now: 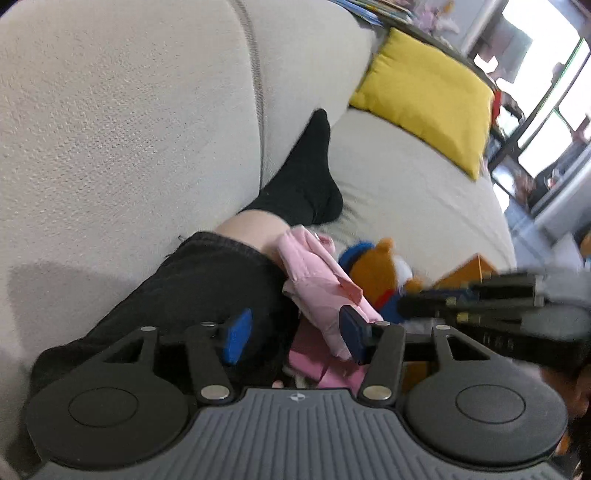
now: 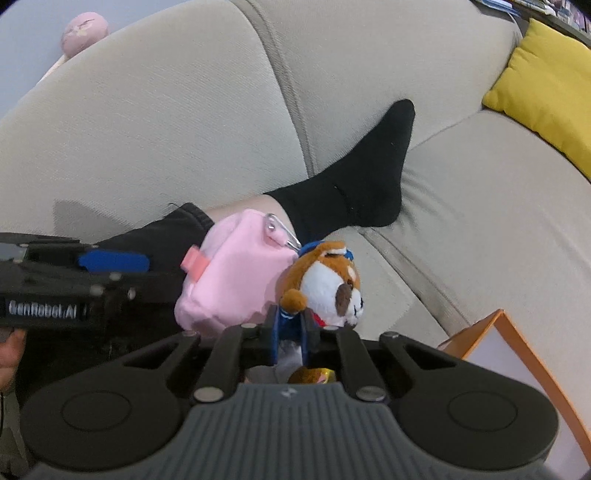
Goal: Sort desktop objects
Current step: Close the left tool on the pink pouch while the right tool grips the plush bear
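One pink pouch [image 2: 236, 269], one plush dog [image 2: 325, 284] and one yellow cushion [image 1: 424, 99] show in both views, pouch and plush at lower centre. The left gripper [image 1: 293, 334] stands released around the pouch; the right gripper [image 2: 290, 332] is clenched on the plush's blue part. Only the right wrist view shows the pouch's metal clip [image 2: 282, 229], and a round pink toy [image 2: 85, 31] at the upper left.
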Available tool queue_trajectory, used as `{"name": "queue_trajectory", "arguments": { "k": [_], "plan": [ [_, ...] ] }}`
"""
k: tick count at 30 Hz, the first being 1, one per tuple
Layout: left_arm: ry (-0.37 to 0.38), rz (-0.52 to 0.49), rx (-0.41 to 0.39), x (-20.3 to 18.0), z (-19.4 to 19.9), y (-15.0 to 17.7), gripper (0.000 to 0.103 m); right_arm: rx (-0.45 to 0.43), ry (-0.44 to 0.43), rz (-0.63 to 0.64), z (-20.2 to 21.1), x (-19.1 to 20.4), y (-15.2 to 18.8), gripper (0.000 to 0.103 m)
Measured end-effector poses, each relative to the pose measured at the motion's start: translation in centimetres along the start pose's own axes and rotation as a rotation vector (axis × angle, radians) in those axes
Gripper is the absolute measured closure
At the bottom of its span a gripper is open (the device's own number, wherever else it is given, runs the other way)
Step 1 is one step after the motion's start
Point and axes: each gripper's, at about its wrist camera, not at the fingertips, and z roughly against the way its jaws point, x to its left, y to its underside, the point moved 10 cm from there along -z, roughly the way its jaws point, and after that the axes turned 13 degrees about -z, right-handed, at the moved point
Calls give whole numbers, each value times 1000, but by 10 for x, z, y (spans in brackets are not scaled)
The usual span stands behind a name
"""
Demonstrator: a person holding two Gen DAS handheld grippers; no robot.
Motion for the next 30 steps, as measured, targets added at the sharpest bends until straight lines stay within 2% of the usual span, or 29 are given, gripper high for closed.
{"name": "queue_trajectory", "arguments": {
  "k": [3, 9, 13, 22, 23, 27, 30],
  "plan": [
    [23, 72, -1, 2, -12, -13, 41, 9, -6, -3, -4, -3, -3, 91],
    [62, 139, 36, 6, -40, -39, 41, 47, -1, 18, -10, -6, -7, 91],
    [88, 109, 78, -5, -58, -52, 34, 95, 5, 11, -20, -12, -5, 91],
    [156, 118, 167, -19, -89, -67, 34, 140, 34, 47, -33, -14, -13, 89],
    [163, 116, 177, -20, -92, -68, 34, 147, 38, 53, -35, -15, -14, 86],
    [141, 80, 215, -25, -107, -71, 34, 182, 73, 72, -46, -18, -17, 66],
    [111, 28, 245, -31, -118, -70, 34, 195, 122, 94, -55, -23, -18, 65]
  ]
}}
